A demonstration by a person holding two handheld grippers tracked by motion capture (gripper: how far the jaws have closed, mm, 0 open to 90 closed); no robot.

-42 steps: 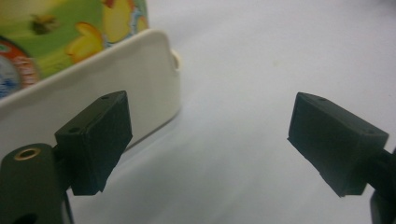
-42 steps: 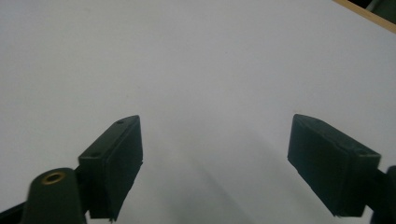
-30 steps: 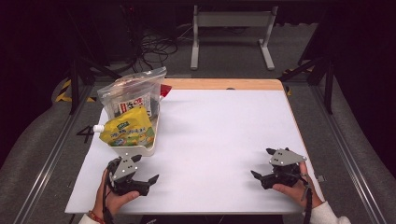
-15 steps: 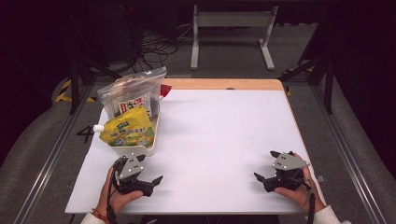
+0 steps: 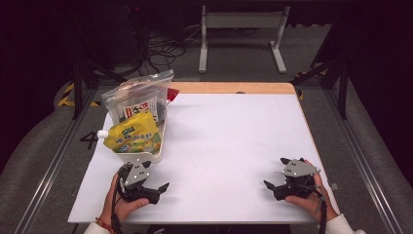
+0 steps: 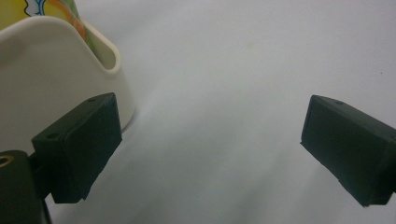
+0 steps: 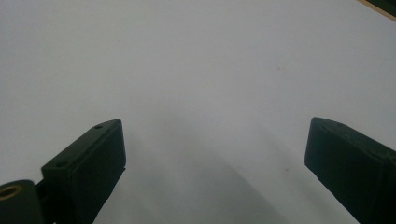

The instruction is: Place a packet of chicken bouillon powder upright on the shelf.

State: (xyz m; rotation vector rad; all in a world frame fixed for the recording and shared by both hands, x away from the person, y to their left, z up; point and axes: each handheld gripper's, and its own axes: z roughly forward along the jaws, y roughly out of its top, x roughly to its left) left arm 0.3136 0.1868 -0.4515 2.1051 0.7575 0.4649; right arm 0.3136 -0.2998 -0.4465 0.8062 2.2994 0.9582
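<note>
- Our left tongs [image 5: 155, 187] and right tongs [image 5: 273, 185] rest spread, empty, on the bench [image 5: 234, 146].
- The yellow pouch [image 5: 132, 138], at 12 o'clock of the left tongs in the cream tub [image 6: 56, 74], looks soft and slippery; we'd pinch its edge.

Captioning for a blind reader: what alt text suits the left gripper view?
The open left gripper hovers over a white table, holding nothing. A cream tub sits close beside its left-hand jaw, with a yellow pouch inside.

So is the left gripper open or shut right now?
Open. The left gripper has its jaws spread wide with bare white table between them, holding nothing; the cream tub sits just beside one jaw.
</note>
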